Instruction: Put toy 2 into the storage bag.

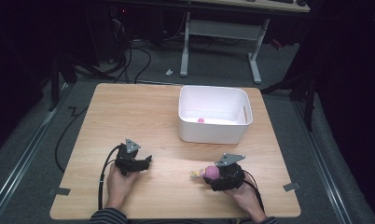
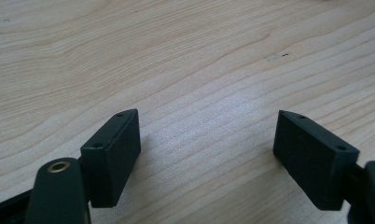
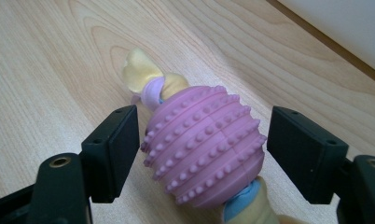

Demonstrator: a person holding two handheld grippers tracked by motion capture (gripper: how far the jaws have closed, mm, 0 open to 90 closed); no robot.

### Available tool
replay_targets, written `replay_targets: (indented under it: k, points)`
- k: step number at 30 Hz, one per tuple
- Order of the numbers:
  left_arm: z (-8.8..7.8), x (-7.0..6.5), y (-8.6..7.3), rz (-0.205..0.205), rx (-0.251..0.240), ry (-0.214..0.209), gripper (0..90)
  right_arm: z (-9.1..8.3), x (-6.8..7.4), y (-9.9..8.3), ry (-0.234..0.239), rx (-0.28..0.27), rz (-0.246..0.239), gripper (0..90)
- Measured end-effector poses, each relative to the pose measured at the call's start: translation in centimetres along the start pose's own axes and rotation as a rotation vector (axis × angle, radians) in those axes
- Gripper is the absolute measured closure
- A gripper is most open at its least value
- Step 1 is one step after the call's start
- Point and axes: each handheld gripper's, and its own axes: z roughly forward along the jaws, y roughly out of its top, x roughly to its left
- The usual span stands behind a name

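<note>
the right gripper [image 1: 212, 176] sits low over the near right part of the wooden table [image 1: 129, 112], its jaws spread wide with the pink knobbly toy [image 3: 204, 144] lying between them. in the right gripper view the left pad stands just beside the toy's studded body, perhaps grazing a few studs, while a clear gap shows between the toy and the right pad, so the toy is bracketed, not clamped. the toy rests on the table, with a pale yellow end [image 3: 139, 70] and a lilac ring pointing away from the jaws and a blue and yellow part at the near end.

the left gripper [image 1: 146, 161] rests at the near left, well apart from the toy, jaws wide with bare wood between them.

the white bin [image 1: 213, 133] stands behind the right gripper with a small pink thing [image 1: 200, 120] inside.
</note>
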Motion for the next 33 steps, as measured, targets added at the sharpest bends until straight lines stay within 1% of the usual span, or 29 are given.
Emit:
replay_targets:
  k: [3, 10, 16, 18, 21, 25, 27, 30, 33]
  points:
    - [0.0, 0.0, 0.0, -0.001, -0.001, 0.001, 23.3, 0.2, -0.1, -0.2, 0.006, 0.002, 0.007, 28.0]
    - [0.0, 0.0, 0.0, -0.001, 0.0, 0.0, 23.3, 0.2, -0.2, -0.3, 0.019, -0.005, -0.001, 31.1]
    - [0.0, 0.0, 0.0, -0.001, 0.0, -0.001, 23.2, 0.1, -0.1, -0.3, 0.018, -0.009, 0.003, 31.9]
    - [0.0, 0.0, 0.0, 0.0, 0.001, 0.0, 23.2, -0.1, -0.1, -0.3, -0.004, -0.015, 0.003, 32.1]
    - [0.0, 0.0, 0.0, -0.001, 0.0, 0.0, 23.2, -0.9, -0.4, -0.4, -0.027, -0.048, 0.031, 32.3]
    - [0.0, 0.0, 0.0, -0.001, 0.001, 0.0, 23.2, -1.6, -1.0, -0.5, -0.05, -0.073, 0.059, 32.3]
    - [0.0, 0.0, 0.0, -0.001, 0.0, 0.0, 23.2, -1.9, -1.3, -0.5, -0.05, -0.083, 0.08, 32.3]
    - [0.0, 0.0, 0.0, -0.001, 0.0, 0.0, 23.2, -2.2, -1.5, -0.5, -0.053, -0.083, 0.084, 32.3]
    - [0.0, 0.0, 0.0, -0.002, 0.0, 0.0, 23.2, -2.6, -1.7, -0.4, -0.063, -0.087, 0.076, 32.4]
